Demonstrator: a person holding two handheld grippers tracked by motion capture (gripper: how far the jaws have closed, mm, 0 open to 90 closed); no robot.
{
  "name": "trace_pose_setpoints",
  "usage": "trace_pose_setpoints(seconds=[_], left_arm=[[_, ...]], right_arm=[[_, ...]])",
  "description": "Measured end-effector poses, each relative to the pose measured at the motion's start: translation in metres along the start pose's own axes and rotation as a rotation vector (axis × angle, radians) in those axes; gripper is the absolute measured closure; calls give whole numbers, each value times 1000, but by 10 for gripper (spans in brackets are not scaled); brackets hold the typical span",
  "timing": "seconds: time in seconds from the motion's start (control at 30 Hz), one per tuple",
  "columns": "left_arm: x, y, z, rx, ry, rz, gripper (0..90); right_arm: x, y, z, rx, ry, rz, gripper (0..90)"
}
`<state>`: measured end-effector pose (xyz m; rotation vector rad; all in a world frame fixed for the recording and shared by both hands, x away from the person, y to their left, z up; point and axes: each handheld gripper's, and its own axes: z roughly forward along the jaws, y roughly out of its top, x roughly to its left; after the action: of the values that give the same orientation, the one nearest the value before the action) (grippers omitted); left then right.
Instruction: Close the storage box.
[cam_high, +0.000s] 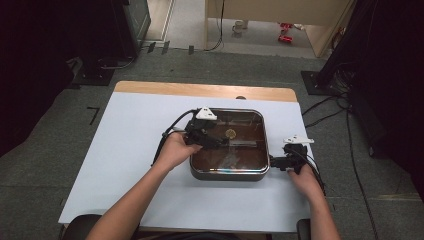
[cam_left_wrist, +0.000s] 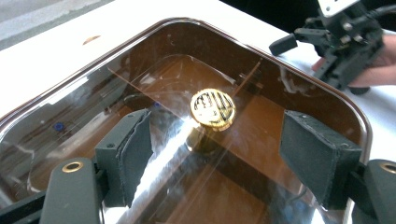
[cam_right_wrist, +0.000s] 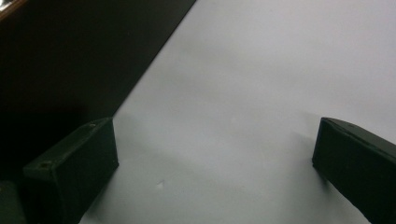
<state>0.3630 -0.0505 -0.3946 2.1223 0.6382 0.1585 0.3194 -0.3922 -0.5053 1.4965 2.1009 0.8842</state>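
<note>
Square brown pan with a tinted glass lid (cam_high: 235, 150) sits on the white tabletop (cam_high: 125, 165), a little right of centre, flat and level. A round gold knob (cam_high: 230, 133) stands at the middle of the lid; through my left gripper view the same knob (cam_left_wrist: 213, 108) shows a pattern of slots on its top face.

My left gripper (cam_high: 212, 140) is over the lid, reaching in from the pan's left edge, my left hand (cam_high: 175, 150) behind it at the rim. Its fingers (cam_left_wrist: 133, 149) are spread wide, one on each side of the knob and well clear of it; they grip nothing. They hover close above the glass; whether the pads touch it I cannot tell. The glass (cam_left_wrist: 280, 93) reflects light and shows the dark pan interior beneath.

My right gripper (cam_high: 281, 162) is at the pan's right side, low by the tabletop, its tip at a short dark handle stub on the pan wall. From the high view I cannot tell contact. My right hand (cam_high: 306, 181) holds it from behind. In the right gripper view its fingers (cam_right_wrist: 74, 168) stand wide apart with bare white surface (cam_right_wrist: 243, 93) between them and the pan's dark side (cam_right_wrist: 70, 56) at upper left. Nothing is held.

A grey carpeted floor (cam_high: 45, 165) surrounds the table.
</note>
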Motion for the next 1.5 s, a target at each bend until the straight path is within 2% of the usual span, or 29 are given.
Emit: trace_pose_setpoints(seconds=[0.1,0.2,0.43,0.5,0.8,0.9,1.1,1.23,1.5], left_arm=[[0,-2,-9,-4,-9,3,257],[1,-7,-20,-1,10,33,257],[2,-22,-34,-14,22,56,257],[3,-26,-38,-20,1,47,257],[12,-47,-59,-36,38,19,252],[17,-59,-68,-39,51,9,252],[23,-70,-83,-73,62,-10,252],[30,-83,-88,-79,81,-27,252],[42,-118,-89,-46,120,-67,253]], right_arm=[[0,0,0,0,0,1,0],[0,0,0,0,0,1,0],[0,0,0,-1,1,1,0],[0,0,0,-1,0,-1,0],[0,0,0,-1,1,1,0],[0,0,0,-1,1,0,0],[0,0,0,-1,1,1,0],[0,0,0,-1,1,0,0],[0,0,0,-1,0,1,0]])
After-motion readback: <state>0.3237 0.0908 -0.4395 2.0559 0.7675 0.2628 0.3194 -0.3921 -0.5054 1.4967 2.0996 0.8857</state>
